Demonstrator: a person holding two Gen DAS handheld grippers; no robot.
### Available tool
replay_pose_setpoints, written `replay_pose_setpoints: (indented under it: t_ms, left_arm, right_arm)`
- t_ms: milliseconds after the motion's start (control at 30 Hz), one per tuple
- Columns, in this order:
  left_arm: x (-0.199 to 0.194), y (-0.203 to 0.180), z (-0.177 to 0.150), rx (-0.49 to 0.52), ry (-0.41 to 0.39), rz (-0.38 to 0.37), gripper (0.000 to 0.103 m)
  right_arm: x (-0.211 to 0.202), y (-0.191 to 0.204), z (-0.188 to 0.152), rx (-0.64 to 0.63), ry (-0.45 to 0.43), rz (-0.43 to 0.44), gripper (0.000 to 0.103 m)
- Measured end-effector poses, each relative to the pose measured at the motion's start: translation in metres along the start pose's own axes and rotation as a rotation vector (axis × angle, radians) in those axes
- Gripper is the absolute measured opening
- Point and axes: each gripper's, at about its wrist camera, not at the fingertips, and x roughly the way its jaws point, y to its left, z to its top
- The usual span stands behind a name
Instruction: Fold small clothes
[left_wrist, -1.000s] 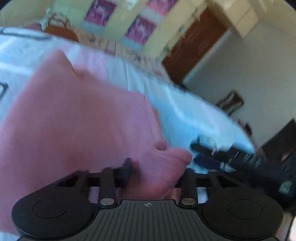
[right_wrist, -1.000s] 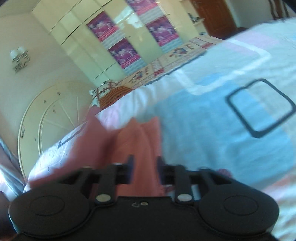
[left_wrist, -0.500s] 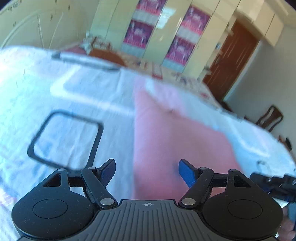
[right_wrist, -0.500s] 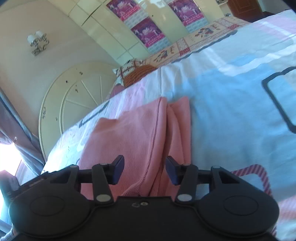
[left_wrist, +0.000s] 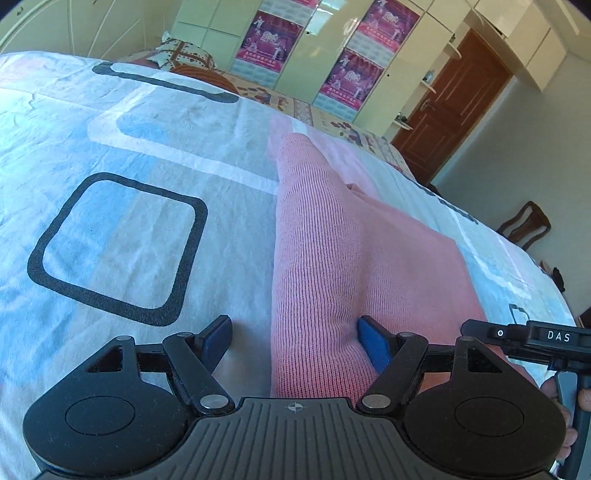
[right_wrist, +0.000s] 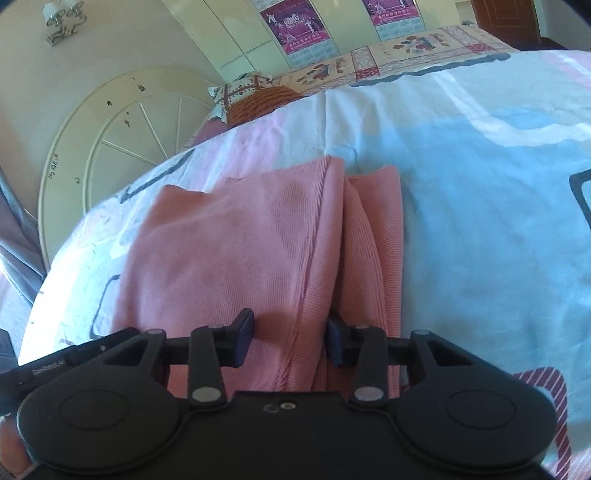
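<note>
The left gripper (left_wrist: 293, 341) has its jaws wide apart, with a fold of the pink knit top (left_wrist: 332, 258) between them, not pinched. The right gripper (right_wrist: 290, 338) has its jaws closing around the ribbed edge of the same pink knit top (right_wrist: 240, 240). The top lies folded on the bed (left_wrist: 110, 221), which has a blue, white and pink cover.

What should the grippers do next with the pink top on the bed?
Probably finish closing the right hand-held gripper on the pink top. Its jaws are closing with the top's near edge between them, not yet pinched. The left hand-held gripper stands open around the top's other near edge, so it likely should pinch too.
</note>
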Motion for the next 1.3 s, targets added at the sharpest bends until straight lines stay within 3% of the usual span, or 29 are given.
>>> replay_pose_setpoints:
  t_ms: [167,200,267,367,467,600,733,833,933,1033,1100,1133,1167,1233,1300]
  left_arm:
    - [0.006,0.0,0.002,0.021,-0.004,-0.007,0.075]
    - [0.006,0.0,0.005,0.022,-0.003,-0.01,0.075]
    - [0.001,0.002,0.009,0.022,-0.039,-0.029,0.074]
    - [-0.002,0.012,0.016,-0.023,-0.071,-0.044,0.075]
    - [0.006,0.012,0.022,-0.031,-0.043,-0.066,0.074]
    - [0.021,-0.019,0.024,0.078,0.023,-0.071,0.074]
    - [0.035,-0.038,0.019,0.124,0.055,-0.04,0.074]
    - [0.035,-0.037,0.018,0.144,0.053,-0.04,0.075]
    - [0.028,-0.036,0.028,0.154,0.062,-0.037,0.074]
    - [0.002,-0.035,0.052,0.165,-0.064,-0.068,0.074]
    - [0.005,-0.038,0.069,0.195,-0.081,-0.078,0.073]
    - [0.011,-0.043,0.078,0.223,-0.082,-0.095,0.057]
    - [0.017,-0.05,0.084,0.249,-0.079,-0.118,0.049]
    - [0.033,-0.063,0.092,0.298,-0.07,-0.149,0.05]
    - [0.061,-0.073,0.093,0.369,-0.016,-0.098,0.05]
  right_arm:
    - [-0.001,0.001,-0.006,0.029,0.012,0.01,0.043]
    - [-0.001,0.005,-0.004,0.019,0.016,0.009,0.035]
    - [0.0,0.015,-0.001,-0.035,0.022,0.007,0.01]
    - [-0.005,0.04,-0.001,-0.183,-0.005,-0.048,0.009]
    - [-0.024,0.054,0.0,-0.244,-0.076,-0.071,0.009]
    - [-0.058,0.042,0.002,-0.228,-0.142,-0.099,0.009]
    - [-0.038,0.003,-0.006,-0.134,-0.067,-0.156,0.008]
    - [-0.032,-0.013,-0.016,-0.042,-0.055,-0.108,0.009]
    - [-0.031,-0.016,-0.012,-0.026,-0.054,-0.107,0.016]
    - [-0.052,-0.007,-0.004,-0.076,-0.159,-0.196,0.041]
    - [-0.059,0.001,0.007,-0.137,-0.225,-0.223,0.033]
    - [-0.055,0.007,0.014,-0.173,-0.232,-0.225,0.032]
    - [-0.048,0.013,0.021,-0.211,-0.229,-0.228,0.025]
    - [-0.028,0.024,0.032,-0.263,-0.198,-0.21,0.015]
    - [-0.001,0.03,0.037,-0.317,-0.153,-0.237,0.012]
